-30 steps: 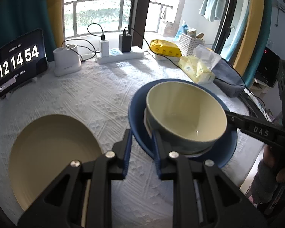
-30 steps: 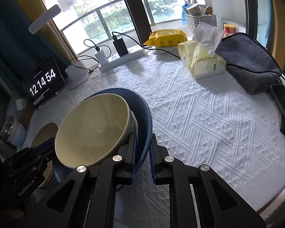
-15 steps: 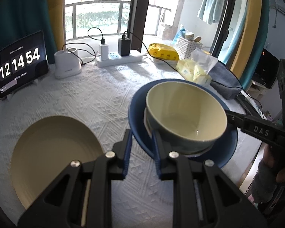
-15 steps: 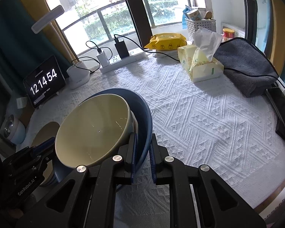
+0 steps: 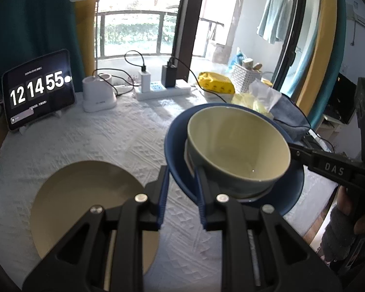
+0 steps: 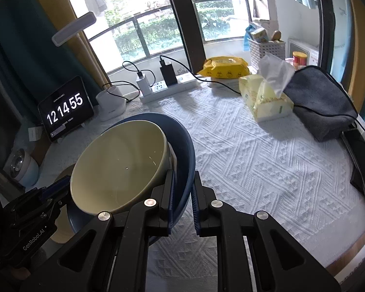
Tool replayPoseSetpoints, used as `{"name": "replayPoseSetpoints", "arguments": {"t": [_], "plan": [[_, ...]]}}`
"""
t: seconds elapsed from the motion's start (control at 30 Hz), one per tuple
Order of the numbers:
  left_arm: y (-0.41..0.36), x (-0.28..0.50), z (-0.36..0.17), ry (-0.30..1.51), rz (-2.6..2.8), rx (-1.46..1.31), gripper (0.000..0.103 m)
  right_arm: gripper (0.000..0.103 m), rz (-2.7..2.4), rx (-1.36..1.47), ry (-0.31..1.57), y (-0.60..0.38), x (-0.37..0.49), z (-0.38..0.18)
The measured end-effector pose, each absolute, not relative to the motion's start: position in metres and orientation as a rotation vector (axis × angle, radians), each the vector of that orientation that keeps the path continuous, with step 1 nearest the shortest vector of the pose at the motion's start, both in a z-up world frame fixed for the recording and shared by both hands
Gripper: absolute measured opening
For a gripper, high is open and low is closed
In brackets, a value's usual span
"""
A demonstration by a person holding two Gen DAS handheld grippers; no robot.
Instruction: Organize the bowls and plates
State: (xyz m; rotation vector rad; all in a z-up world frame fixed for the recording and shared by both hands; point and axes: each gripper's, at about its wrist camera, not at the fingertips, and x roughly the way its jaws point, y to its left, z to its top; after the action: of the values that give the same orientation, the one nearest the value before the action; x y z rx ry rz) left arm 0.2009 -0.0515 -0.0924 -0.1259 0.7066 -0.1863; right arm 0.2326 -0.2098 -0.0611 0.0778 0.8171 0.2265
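Above the table, both grippers [image 5: 181,175] [image 6: 183,187] clamp a blue plate [image 5: 175,160] bearing a cream bowl [image 5: 236,143]

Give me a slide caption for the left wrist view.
Both grippers clamp a blue plate carrying a cream bowl, beside a tan plate.

Lifted higher off the white tablecloth [image 6: 267,160] now: blue plate [image 5: 292,189] with cream bowl [image 5: 236,146] on it, more table and window showing beyond. Tan plate [image 5: 85,194] seen farther below. Clock tablet [image 5: 37,88] reading 12 14 55, up from 54.
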Motion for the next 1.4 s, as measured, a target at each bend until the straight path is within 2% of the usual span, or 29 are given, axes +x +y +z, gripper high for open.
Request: {"name": "replayPoseSetpoints", "arguments": {"t": [0.6,1.4], "plan": [[-0.002,0.189,-0.079,0.655,-0.124,-0.153,0.021,0.016,0.295,0.043,0.793,-0.159,0.238,-0.045],[0.063,0.159,-0.086,0.634,-0.055,-0.212,0.021,0.016,0.370,0.007,0.818,-0.089,0.230,-0.054]]}}
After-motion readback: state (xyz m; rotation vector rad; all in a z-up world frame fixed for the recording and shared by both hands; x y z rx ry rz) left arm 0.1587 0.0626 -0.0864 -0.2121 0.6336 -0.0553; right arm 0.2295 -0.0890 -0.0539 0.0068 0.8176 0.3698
